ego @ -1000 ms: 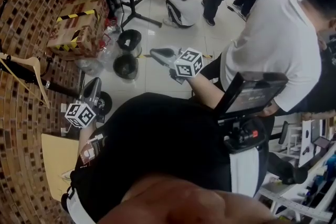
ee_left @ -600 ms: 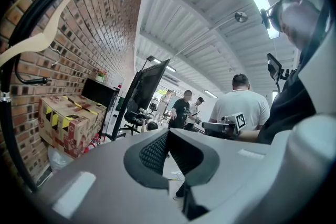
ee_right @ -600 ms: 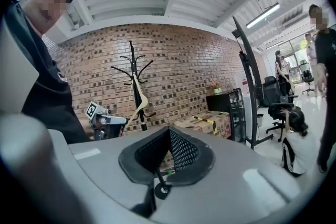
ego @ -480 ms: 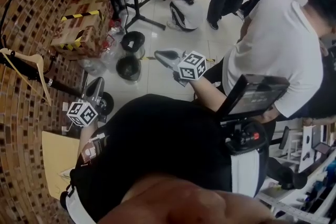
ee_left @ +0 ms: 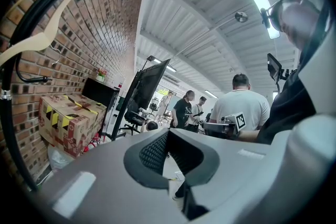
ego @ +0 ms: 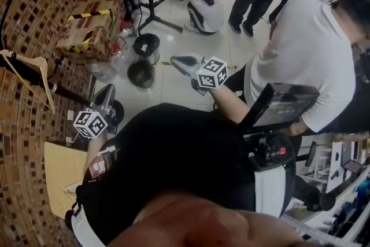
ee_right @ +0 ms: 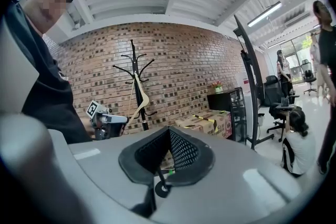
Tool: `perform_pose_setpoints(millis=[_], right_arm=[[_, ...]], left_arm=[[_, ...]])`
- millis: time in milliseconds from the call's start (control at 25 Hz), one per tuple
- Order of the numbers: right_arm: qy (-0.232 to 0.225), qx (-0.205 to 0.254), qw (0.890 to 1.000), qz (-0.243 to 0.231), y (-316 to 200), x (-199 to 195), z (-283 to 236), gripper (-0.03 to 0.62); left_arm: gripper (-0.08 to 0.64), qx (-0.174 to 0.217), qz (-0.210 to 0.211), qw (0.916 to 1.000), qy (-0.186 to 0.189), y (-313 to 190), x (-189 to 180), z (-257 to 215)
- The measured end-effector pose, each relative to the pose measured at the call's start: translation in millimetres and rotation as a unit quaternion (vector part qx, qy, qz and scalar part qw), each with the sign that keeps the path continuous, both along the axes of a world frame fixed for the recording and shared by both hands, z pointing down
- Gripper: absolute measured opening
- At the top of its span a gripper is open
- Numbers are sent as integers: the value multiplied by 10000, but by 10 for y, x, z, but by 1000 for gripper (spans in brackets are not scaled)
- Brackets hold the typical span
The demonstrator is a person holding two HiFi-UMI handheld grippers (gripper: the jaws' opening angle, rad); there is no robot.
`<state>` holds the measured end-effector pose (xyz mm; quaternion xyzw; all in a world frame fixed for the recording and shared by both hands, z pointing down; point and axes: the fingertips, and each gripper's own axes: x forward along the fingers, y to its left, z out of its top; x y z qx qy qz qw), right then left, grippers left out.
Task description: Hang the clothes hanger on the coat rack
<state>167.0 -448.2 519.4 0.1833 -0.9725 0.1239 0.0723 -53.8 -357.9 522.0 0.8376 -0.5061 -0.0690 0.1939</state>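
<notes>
A pale wooden clothes hanger [ego: 34, 73] hangs on the black coat rack [ego: 23, 79] against the brick wall at the left. In the right gripper view the hanger [ee_right: 139, 96] hangs from an arm of the rack [ee_right: 135, 73]. In the left gripper view the hanger [ee_left: 50, 34] is up close at the upper left. My left gripper [ego: 105, 96] is shut and empty, a little to the right of the rack. My right gripper [ego: 178, 59] is also shut with nothing in it, out over the tiled floor. Each gripper shows in the other's view: left gripper [ee_right: 107, 120], right gripper [ee_left: 223, 126].
Cardboard boxes with yellow-black tape [ego: 87, 23] stand by the wall, with two black bins [ego: 141, 61] beside them. A person in a white shirt [ego: 306, 55] sits close at the right. A stand's legs [ego: 155, 14] and other people are farther back. A wooden board [ego: 60, 173] lies near my left side.
Both grippers and the hanger have kept still. The view has shifted slightly, and the people at the back have moved a little.
</notes>
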Motion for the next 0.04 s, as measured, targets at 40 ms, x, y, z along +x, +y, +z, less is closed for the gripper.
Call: perform_pose_setpoints(millis=[40], right_arm=[[2,1,10000,-1,-1,-8,2,12]], left_arm=[[2,-11,5,10000,-3,-5,-1,-5]])
